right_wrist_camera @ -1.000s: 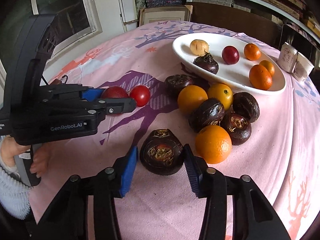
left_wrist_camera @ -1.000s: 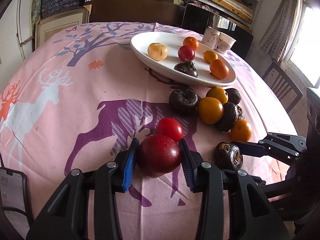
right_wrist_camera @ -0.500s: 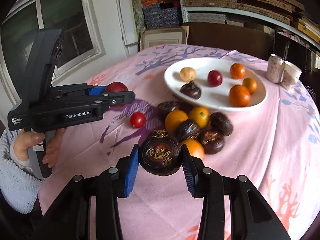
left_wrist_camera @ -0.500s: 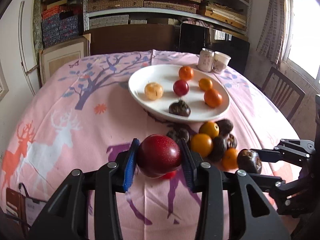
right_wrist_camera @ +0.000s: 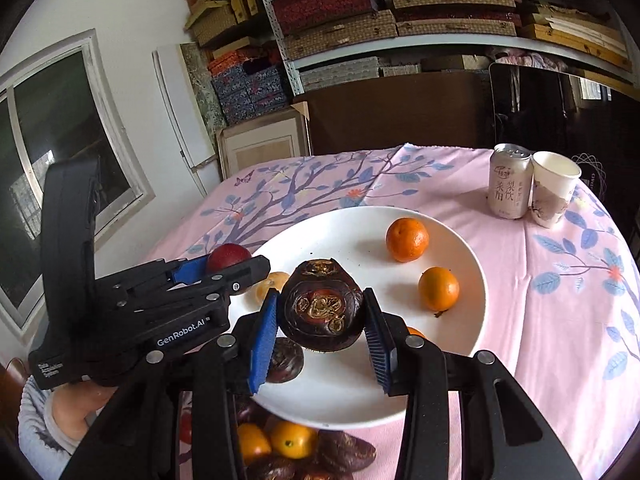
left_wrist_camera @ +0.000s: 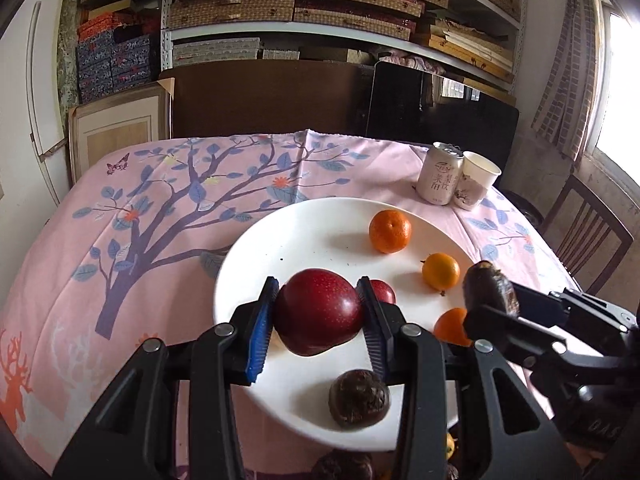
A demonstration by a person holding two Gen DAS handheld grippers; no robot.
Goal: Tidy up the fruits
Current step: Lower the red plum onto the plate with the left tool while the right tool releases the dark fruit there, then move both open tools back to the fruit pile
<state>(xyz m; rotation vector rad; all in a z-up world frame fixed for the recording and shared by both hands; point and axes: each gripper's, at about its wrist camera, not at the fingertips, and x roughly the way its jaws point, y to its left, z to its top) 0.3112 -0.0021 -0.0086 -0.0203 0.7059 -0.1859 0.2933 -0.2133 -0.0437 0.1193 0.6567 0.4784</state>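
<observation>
My left gripper [left_wrist_camera: 318,320] is shut on a big dark red fruit [left_wrist_camera: 318,310] and holds it above the white plate [left_wrist_camera: 280,240]. My right gripper [right_wrist_camera: 322,328] is shut on a dark brown wrinkled fruit [right_wrist_camera: 322,306], also above the plate [right_wrist_camera: 468,320]; it shows in the left wrist view [left_wrist_camera: 490,290] at the right. On the plate lie two oranges [right_wrist_camera: 407,239] [right_wrist_camera: 438,288], a dark brown fruit [left_wrist_camera: 359,398], a small red fruit [left_wrist_camera: 382,290] and a yellowish fruit [right_wrist_camera: 266,284]. The left gripper shows in the right wrist view [right_wrist_camera: 224,266].
A drink can [right_wrist_camera: 510,180] and a paper cup [right_wrist_camera: 554,188] stand behind the plate at the right. More oranges [right_wrist_camera: 292,444] and dark fruits [right_wrist_camera: 344,450] lie on the pink cloth in front of the plate. A wooden chair [left_wrist_camera: 584,232] stands right of the table.
Both grippers have moved forward from the loose fruits to over the plate, each still holding its fruit. The plate now fills the middle of both views.
</observation>
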